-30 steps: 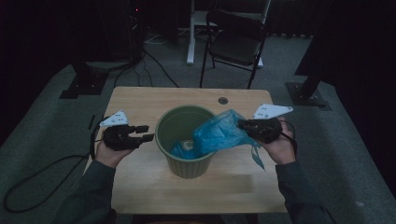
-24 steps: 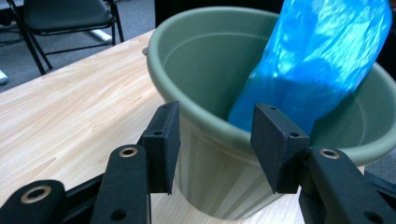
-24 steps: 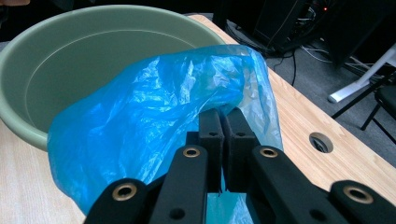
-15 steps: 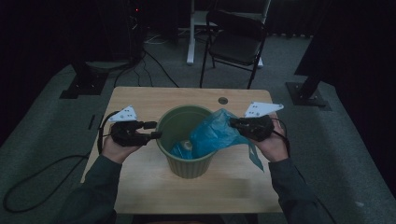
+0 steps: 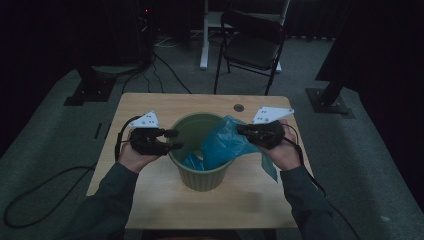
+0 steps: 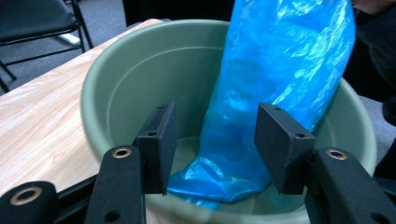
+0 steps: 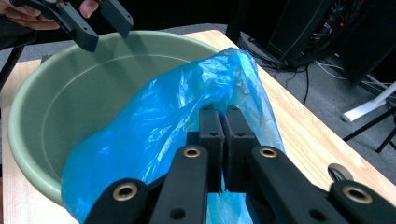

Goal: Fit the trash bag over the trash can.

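We hold the right gripper (image 5: 243,131) at the three o'clock edge of the green bucket (image 5: 200,179), its jaws clenched on a fold of the blue plastic bag (image 5: 220,145). In the right gripper view the bag (image 7: 154,130) bunches up around the closed jaws at six o'clock and drapes over the bucket's near rim (image 7: 28,154), with a loose tail hanging outside onto the table (image 5: 150,105). The rest of the bag runs down inside the bucket to its floor. Our left gripper (image 5: 175,140) sits at the nine o'clock rim, jaws spread and holding nothing. In the left gripper view the bag (image 6: 280,79) stands at twelve o'clock beyond and between the parted jaws, not touching them.
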Motion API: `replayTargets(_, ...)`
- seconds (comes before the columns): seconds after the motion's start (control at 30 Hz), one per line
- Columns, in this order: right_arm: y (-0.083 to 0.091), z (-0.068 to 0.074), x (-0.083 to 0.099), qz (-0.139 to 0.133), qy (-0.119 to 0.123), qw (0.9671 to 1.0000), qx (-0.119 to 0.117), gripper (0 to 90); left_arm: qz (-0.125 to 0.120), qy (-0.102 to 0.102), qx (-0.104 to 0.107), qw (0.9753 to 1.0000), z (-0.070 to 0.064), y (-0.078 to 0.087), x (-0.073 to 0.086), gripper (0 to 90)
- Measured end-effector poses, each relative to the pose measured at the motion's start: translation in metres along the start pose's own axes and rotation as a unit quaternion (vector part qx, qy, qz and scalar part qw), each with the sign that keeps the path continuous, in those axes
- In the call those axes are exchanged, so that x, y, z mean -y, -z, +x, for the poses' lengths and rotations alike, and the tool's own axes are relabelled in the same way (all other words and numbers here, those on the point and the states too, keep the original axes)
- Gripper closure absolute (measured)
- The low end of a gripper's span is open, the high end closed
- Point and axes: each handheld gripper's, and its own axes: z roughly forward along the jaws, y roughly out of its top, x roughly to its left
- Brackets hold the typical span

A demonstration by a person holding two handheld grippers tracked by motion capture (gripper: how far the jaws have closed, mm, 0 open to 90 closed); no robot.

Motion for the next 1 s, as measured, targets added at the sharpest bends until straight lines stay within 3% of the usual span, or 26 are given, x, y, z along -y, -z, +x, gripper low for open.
replayTargets(0.6, -0.010, 0.006, -0.014, -0.010, 0.011, 0.9998, -0.013, 88.6, 0.014, -0.046, 0.021, 0.9986, -0.017, -0.020, -0.034, 42.4)
replayTargets(0.8, -0.013, 0.009, -0.018, -0.014, 0.013, 0.9997, -0.018, 88.8, 0.032, -0.057, 0.028, 0.9975, -0.029, -0.045, -0.050, 42.7)
replayTargets(0.87, -0.014, 0.011, -0.019, -0.014, 0.014, 0.9996, -0.020, 88.8, 0.042, -0.059, 0.018, 0.9972, -0.032, -0.051, -0.054, 47.3)
replayTargets(1.0, -0.014, 0.014, -0.021, -0.015, 0.020, 0.9994, -0.023, 88.8, 0.053, -0.070, 0.002, 0.9961, -0.036, -0.056, -0.055, 74.7)
